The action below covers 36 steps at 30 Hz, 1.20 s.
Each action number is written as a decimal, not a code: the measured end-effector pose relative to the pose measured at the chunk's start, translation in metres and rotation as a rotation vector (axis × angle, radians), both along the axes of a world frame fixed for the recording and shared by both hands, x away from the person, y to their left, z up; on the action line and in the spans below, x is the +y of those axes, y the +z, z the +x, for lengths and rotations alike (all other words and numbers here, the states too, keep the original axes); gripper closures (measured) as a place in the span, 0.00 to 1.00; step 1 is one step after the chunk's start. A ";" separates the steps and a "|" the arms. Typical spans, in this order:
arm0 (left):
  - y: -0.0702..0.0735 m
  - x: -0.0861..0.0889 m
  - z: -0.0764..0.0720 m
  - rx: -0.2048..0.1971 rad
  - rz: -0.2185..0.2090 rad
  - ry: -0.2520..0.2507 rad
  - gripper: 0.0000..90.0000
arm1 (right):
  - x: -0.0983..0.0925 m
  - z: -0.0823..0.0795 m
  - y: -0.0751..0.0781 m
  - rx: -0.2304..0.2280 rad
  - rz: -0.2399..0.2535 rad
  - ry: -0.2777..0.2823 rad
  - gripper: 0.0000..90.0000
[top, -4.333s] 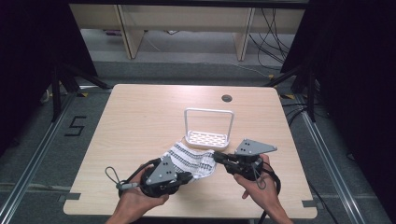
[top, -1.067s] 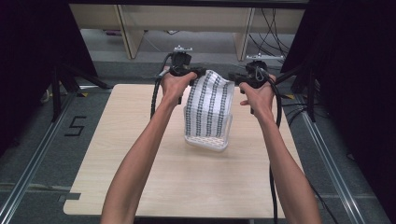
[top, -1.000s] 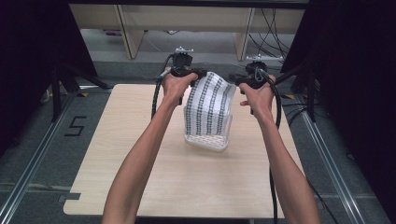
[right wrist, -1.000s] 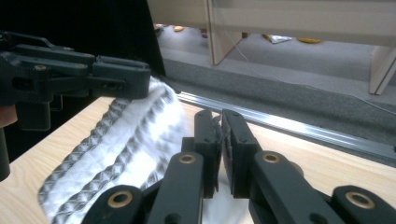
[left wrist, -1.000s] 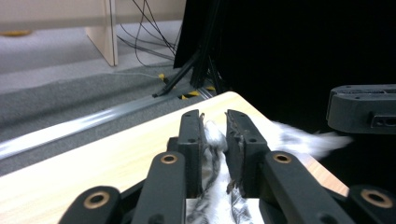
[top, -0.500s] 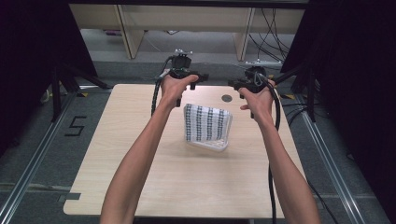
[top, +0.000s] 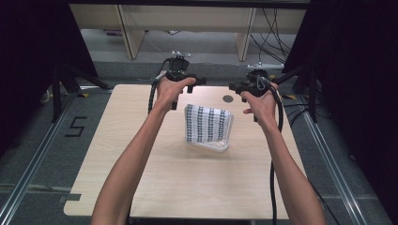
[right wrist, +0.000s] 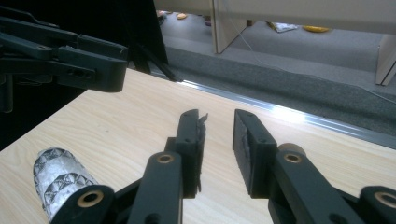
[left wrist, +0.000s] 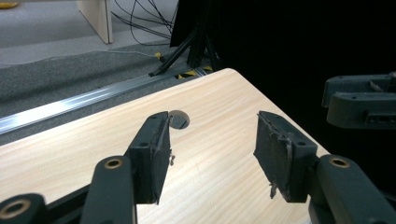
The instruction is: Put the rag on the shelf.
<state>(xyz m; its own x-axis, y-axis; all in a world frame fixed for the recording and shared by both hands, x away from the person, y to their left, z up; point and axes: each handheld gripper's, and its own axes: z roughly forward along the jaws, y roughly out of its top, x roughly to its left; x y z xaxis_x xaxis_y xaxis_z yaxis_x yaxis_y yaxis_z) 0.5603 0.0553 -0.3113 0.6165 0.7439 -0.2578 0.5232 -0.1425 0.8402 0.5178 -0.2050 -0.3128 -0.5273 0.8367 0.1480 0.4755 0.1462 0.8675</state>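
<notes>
Your left tool (top: 202, 80) is spread wide, empty; your right tool (top: 233, 86) is parted, empty; patterned cloth (top: 208, 124) drapes the rack on the counter (top: 141, 159) between them.

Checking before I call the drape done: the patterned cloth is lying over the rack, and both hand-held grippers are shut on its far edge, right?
Not quite. The patterned cloth lies over the rack, but both hand-held grippers, left and right, are open and empty above the far edge of the table. Each gripper view shows its jaws apart.
</notes>
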 end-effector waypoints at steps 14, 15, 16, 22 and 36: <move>0.007 0.018 -0.020 -0.014 0.009 -0.001 0.43 | -0.003 -0.014 0.007 -0.007 -0.021 0.013 0.64; 0.008 0.020 -0.021 -0.015 0.001 -0.004 0.42 | -0.003 -0.016 0.008 -0.012 -0.025 0.008 0.62; 0.008 0.022 -0.024 -0.017 -0.003 -0.010 0.42 | -0.004 -0.017 0.008 -0.009 -0.022 0.012 0.62; 0.012 0.030 -0.041 -0.017 -0.008 -0.037 0.41 | -0.007 -0.023 0.005 -0.021 -0.027 0.020 0.58; 0.015 0.045 -0.073 -0.041 -0.010 -0.086 0.38 | -0.012 -0.041 0.008 -0.031 -0.026 0.031 0.50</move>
<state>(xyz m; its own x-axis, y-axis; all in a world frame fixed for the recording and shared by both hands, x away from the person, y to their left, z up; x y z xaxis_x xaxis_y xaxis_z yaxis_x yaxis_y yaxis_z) 0.4869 0.1005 -0.2962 0.6881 0.6854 -0.2383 0.4749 -0.1772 0.8620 0.4767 -0.2173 -0.3052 -0.5574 0.8230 0.1095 0.4433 0.1835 0.8774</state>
